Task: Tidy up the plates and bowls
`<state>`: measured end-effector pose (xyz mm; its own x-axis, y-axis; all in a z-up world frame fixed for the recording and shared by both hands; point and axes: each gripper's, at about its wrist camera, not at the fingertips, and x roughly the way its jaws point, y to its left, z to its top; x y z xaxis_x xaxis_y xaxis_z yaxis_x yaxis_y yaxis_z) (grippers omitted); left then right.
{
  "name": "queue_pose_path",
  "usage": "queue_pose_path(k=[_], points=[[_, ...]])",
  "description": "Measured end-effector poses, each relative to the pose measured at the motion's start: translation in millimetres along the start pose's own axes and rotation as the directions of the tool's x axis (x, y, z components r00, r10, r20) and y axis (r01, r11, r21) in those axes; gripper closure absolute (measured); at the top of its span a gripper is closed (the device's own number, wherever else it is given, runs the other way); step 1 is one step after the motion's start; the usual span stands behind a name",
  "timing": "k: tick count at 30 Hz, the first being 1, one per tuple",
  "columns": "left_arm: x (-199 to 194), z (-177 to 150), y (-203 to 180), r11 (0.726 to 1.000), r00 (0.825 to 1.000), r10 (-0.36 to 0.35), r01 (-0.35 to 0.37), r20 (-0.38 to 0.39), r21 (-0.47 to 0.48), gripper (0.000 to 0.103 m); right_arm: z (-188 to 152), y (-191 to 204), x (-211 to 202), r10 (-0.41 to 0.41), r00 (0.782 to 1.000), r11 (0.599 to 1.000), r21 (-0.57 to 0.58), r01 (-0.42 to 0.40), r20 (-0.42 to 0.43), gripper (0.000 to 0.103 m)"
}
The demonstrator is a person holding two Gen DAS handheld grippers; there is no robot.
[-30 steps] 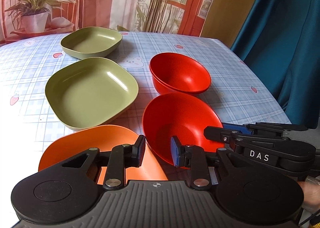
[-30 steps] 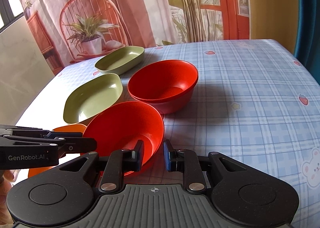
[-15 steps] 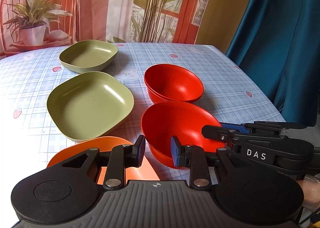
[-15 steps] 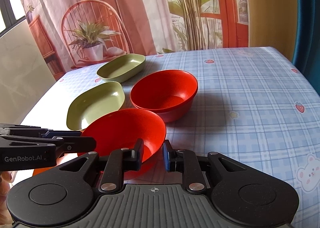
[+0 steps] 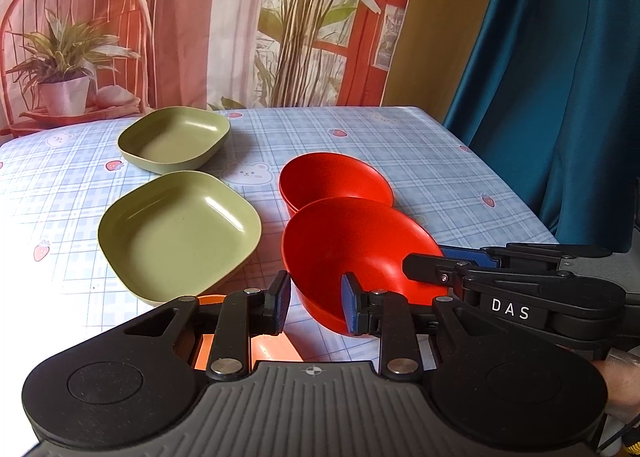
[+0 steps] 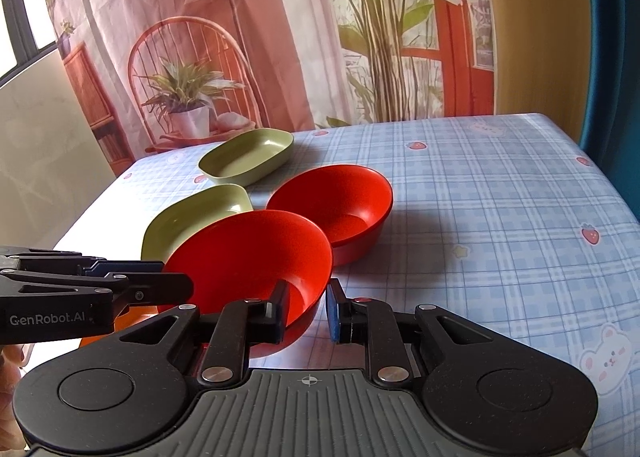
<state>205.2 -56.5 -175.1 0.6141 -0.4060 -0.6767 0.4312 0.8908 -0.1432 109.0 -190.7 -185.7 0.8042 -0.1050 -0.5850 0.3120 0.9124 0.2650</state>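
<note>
Change: over the last second the near bowl has been raised off the bench and carried toward the far bowl.
Right gripper: clamped on the near bowl's rim, apparently.
Left gripper: jaws apart, nothing held.
Near bowl: tilted, overlapping the far bowl's near edge in view.
Meaning: nesting of the red pair is judged imminent; green plates are unstacked.
</note>
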Motion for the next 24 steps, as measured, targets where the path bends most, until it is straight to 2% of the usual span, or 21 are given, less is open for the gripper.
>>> queue_pose_path(k=[12, 24], points=[[-6, 18, -3, 0.999, 0.998, -0.011, 0.009, 0.056, 0.033, 0.074, 20, 0, -6, 0.002, 0.999, 1.000, -0.018, -0.001, 0.051, 0.084], [40, 57, 2, 0.999, 0.999, -0.033, 0.032, 0.039, 0.025, 0.074, 57, -20, 27, -0.035, 0.996, 0.997, -0.063, 0.040, 0.077, 0.084]])
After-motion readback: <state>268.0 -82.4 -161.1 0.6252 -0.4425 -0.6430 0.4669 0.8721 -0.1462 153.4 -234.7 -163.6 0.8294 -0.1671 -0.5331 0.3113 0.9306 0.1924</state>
